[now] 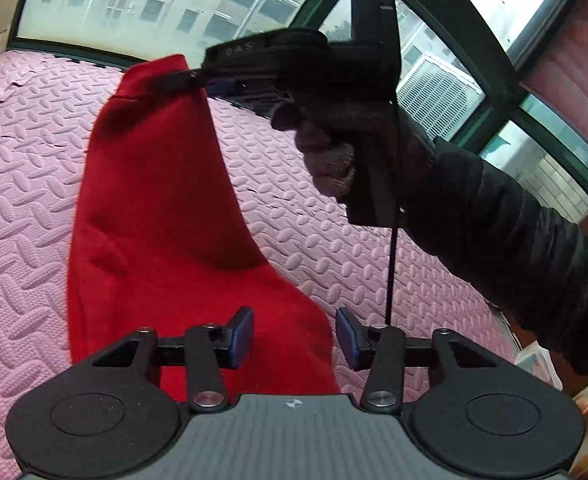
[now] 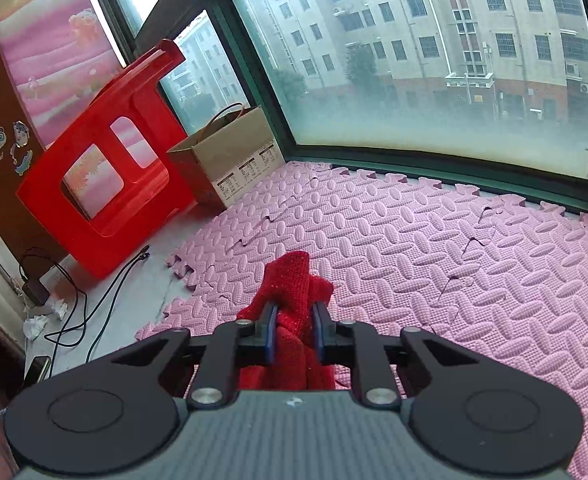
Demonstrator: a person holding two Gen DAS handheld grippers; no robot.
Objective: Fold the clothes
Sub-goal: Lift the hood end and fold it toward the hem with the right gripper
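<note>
A red knitted garment (image 1: 162,216) hangs above the pink foam mat (image 1: 34,168). Its upper corner is pinched in my right gripper (image 1: 178,80), which a gloved hand (image 1: 325,152) holds up in the left wrist view. In the right wrist view the right gripper (image 2: 294,320) is shut on a bunched fold of the red garment (image 2: 290,284), and cloth sticks out past the pads. My left gripper (image 1: 294,336) is low in its own view with its jaws apart. The garment's lower part hangs behind and between them, and the pads do not press on it.
A red plastic stool (image 2: 106,168) lies tipped at the mat's left edge beside a brown paper bag (image 2: 230,152). Black cables (image 2: 74,312) and crumpled paper lie on the bare floor. A large window (image 2: 433,60) with a dark green frame borders the mat (image 2: 433,248).
</note>
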